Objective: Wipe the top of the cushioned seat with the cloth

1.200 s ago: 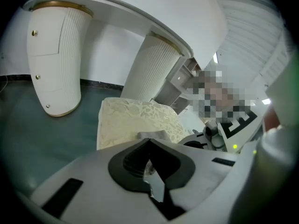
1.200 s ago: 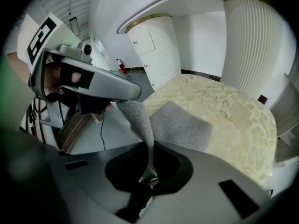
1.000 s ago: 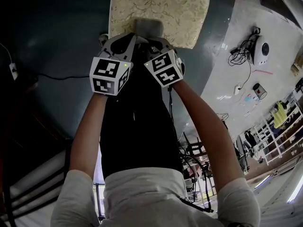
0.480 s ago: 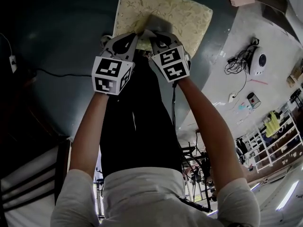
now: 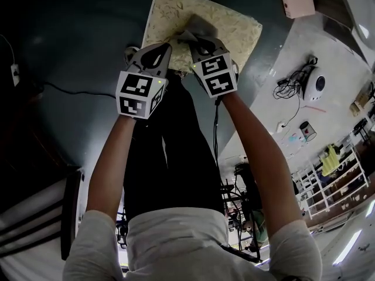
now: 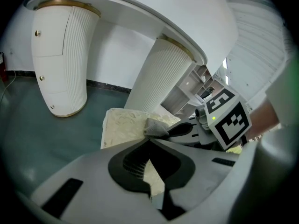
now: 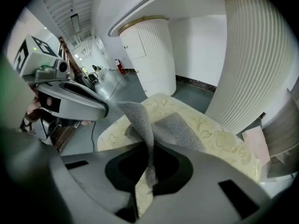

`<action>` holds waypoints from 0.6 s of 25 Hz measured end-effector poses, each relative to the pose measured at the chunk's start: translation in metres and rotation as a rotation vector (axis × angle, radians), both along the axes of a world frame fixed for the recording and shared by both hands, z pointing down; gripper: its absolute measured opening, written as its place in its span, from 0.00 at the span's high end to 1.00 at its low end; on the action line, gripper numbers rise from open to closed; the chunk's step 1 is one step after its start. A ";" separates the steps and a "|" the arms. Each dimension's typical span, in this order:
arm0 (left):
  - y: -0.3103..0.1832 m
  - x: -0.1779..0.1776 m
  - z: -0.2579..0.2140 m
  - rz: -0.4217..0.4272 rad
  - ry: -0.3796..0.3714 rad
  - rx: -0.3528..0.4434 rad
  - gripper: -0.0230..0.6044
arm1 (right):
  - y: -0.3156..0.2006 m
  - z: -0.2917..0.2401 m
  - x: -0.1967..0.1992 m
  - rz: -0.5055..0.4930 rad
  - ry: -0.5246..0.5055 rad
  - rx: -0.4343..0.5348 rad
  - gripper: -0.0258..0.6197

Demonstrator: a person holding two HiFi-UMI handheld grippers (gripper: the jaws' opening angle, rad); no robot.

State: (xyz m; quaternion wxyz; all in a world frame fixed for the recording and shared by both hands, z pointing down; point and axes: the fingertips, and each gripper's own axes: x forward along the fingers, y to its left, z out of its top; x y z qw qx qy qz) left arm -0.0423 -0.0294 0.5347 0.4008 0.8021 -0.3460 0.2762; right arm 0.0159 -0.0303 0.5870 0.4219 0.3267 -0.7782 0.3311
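The grey cloth [image 5: 198, 27] lies bunched on the seat [image 5: 231, 17], near the pale, leaf-patterned cushion's near edge. One fold rises into the right gripper [image 7: 147, 146], whose jaws are pinched tight on it (the rest trails flat on the cushion). The left gripper [image 6: 150, 143] hangs just beside it over the seat's near-left edge, its jaws closed together with nothing between them. The seat rests on a dark green floor [image 5: 70, 40]. White ribbed columns [image 6: 65, 64] stand beyond it.
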 end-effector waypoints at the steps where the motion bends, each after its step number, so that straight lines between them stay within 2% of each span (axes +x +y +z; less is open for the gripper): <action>1: -0.001 0.001 0.000 0.003 -0.001 0.000 0.94 | -0.004 0.000 0.002 0.006 0.003 0.002 0.93; 7: -0.007 -0.003 0.005 0.007 -0.019 -0.006 0.94 | -0.032 0.002 0.008 0.019 0.022 0.014 0.93; 11: -0.012 -0.004 0.005 0.000 -0.022 -0.007 0.94 | -0.049 0.001 0.011 -0.012 0.049 0.046 0.93; 15: -0.015 -0.001 0.004 0.009 -0.018 -0.003 0.94 | -0.065 -0.003 0.013 -0.069 0.118 0.105 0.93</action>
